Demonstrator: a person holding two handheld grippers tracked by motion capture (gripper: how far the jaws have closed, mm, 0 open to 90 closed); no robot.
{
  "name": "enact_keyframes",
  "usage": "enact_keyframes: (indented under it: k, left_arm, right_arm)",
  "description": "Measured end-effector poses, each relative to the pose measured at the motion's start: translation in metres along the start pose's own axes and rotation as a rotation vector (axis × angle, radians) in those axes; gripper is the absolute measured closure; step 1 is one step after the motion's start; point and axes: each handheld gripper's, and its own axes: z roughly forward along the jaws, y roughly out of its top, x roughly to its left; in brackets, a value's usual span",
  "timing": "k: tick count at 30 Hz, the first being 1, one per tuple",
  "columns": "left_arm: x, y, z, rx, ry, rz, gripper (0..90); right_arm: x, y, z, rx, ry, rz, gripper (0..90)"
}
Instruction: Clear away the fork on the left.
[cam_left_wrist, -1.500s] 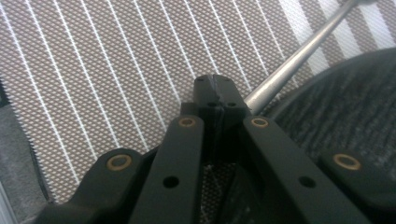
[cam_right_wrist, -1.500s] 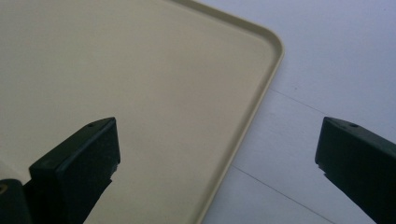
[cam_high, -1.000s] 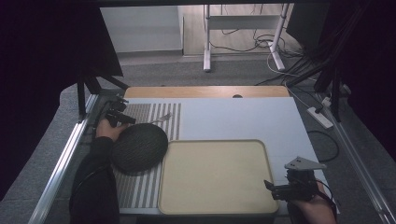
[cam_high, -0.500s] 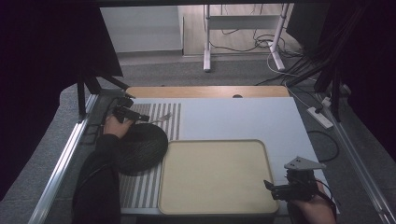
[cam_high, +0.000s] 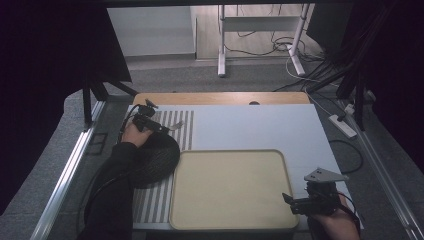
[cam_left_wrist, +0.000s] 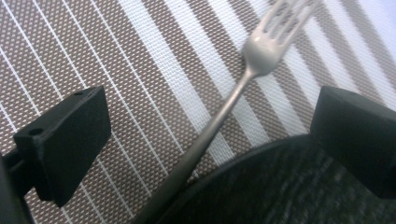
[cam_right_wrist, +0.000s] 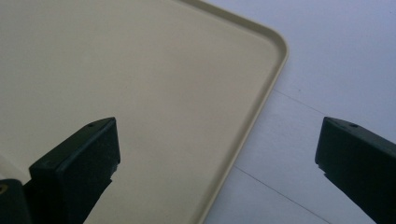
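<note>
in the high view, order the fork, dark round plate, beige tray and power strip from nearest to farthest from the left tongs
1. Fork: beside the left tongs, on the striped mat.
2. Dark round plate: just below them; close to call against the fork.
3. Beige tray: table's near middle.
4. Power strip: on the floor, far right.

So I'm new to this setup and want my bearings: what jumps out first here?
The big beige tray lies bare at the table's near middle. Left of it, a dark round plate rests on a striped placemat, with a silver fork lying between the open left claw tips. The right claw, also open, hovers over the tray's near right corner.
</note>
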Motion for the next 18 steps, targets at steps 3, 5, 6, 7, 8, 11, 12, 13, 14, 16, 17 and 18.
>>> enact_keyframes:
  k: [3, 5, 6, 7, 8, 11, 12, 13, 14, 16, 17, 18]
  left_arm:
    - [0.000, 0.002, 0.004, 0.009, 0.009, 0.004, 0.0]
    - [-0.001, 0.003, 0.007, 0.018, 0.023, 0.004, 0.3]
    - [-0.001, 0.004, 0.008, 0.020, 0.032, 0.007, 0.8]
    - [-0.002, 0.004, 0.010, 0.025, 0.039, 0.009, 1.4]
    - [-0.002, 0.005, 0.011, 0.027, 0.043, 0.010, 2.4]
    - [-0.005, 0.007, 0.012, 0.034, 0.082, 0.036, 8.3]
    - [-0.006, 0.007, 0.011, 0.039, 0.108, 0.055, 10.9]
    - [-0.006, 0.007, 0.011, 0.034, 0.112, 0.064, 14.9]
    - [-0.006, 0.007, 0.011, 0.033, 0.109, 0.069, 15.2]
    - [-0.004, 0.008, 0.010, 0.035, 0.107, 0.081, 16.3]
    - [-0.003, 0.008, 0.009, 0.034, 0.107, 0.078, 19.7]
    - [-0.001, 0.008, 0.008, 0.034, 0.105, 0.081, 22.8]
  right_arm:
    - [0.000, 0.000, 0.000, 0.000, 0.001, 0.000, 0.5]
    - [0.000, 0.000, 0.000, 0.000, 0.001, -0.001, 0.5]
    - [0.000, 0.000, 0.000, 0.000, 0.001, -0.001, 0.5]
    - [0.000, 0.000, 0.000, 0.001, 0.000, -0.002, 0.5]
    - [0.000, 0.000, 0.000, 0.001, 0.000, -0.003, 0.4]
    - [0.000, 0.000, 0.000, 0.001, 0.000, -0.003, 0.4]
    - [0.000, 0.000, 0.000, 0.001, 0.000, -0.003, 0.4]
    - [0.000, 0.000, 0.000, 0.001, 0.000, -0.002, 0.4]
    - [0.000, 0.000, 0.000, 0.000, 0.001, -0.002, 0.4]
    - [0.000, 0.000, 0.000, 0.002, 0.000, -0.003, 0.4]
    - [0.000, 0.000, 0.000, 0.002, 0.000, -0.003, 0.5]
    - [0.000, 0.000, 0.000, 0.001, 0.002, -0.002, 0.4]
